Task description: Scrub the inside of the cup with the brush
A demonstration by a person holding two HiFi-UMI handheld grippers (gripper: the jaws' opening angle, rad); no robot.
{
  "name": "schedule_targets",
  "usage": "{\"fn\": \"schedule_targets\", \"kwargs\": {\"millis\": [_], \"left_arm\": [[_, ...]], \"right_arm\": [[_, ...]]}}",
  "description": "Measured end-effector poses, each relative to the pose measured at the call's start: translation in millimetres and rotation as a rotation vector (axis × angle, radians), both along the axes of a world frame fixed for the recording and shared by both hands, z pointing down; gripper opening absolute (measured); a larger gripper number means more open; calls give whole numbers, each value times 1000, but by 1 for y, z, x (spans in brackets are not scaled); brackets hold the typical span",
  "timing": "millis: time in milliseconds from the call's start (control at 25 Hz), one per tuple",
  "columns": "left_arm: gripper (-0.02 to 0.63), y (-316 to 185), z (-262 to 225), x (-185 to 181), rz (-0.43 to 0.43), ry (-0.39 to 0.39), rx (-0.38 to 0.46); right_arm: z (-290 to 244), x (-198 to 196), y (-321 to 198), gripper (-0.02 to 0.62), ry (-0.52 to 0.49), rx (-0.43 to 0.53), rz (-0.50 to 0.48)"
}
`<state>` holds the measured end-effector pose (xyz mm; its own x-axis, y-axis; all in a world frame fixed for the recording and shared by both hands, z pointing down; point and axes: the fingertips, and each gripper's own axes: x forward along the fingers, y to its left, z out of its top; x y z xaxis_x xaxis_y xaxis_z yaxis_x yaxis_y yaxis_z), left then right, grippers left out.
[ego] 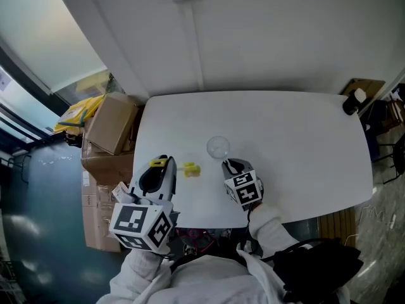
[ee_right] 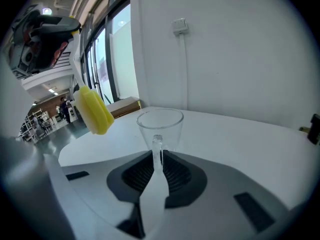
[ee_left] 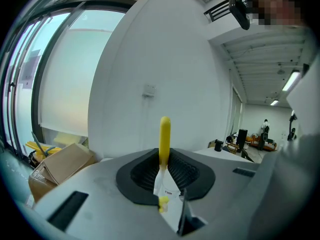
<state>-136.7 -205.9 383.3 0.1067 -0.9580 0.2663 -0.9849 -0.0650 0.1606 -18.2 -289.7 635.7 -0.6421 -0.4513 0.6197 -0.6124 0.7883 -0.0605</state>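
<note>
While right gripper [ee_right: 158,160] pinches handle [ee_right: 157,143], clear round cup [ee_right: 160,123] upright.

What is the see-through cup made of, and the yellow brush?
The cup looks like clear glass or hard plastic: the table shows through it and its rim glints. The brush has a smooth yellow handle, probably plastic; its head looks soft and spongy.

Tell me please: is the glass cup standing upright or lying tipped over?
Upright. The cup stands on the table with its open rim facing up, and the right gripper holds it.
</note>
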Motion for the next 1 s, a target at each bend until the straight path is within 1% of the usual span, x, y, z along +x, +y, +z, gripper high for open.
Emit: {"fn": "schedule_targets", "kwargs": {"millis": [280,480,560,640,760,920,1000], "left_arm": [[54,-28,-33,11,59,-30,76],[54,-53,-45,30,125,4,95],[54,-61,-49,38,151,-10,102],[54,-68,-48,48,181,-28,92],[54,-80,-38,60,218,-22,50],[54,-92,-19,68,237,-16,0],[54,-94,-10,70,243,-26,-25]], "right_arm": [[3,1,2,106,15,-12,-13],[1,-2,1,106,29,-16,-17],[2,-3,1,106,34,-20,-20],[2,-3,1,106,36,-21,-22],[2,-3,0,106,32,-18,-22],[1,-3,-1,106,30,-12,-16],[2,-3,0,106,28,-12,-21]]}}
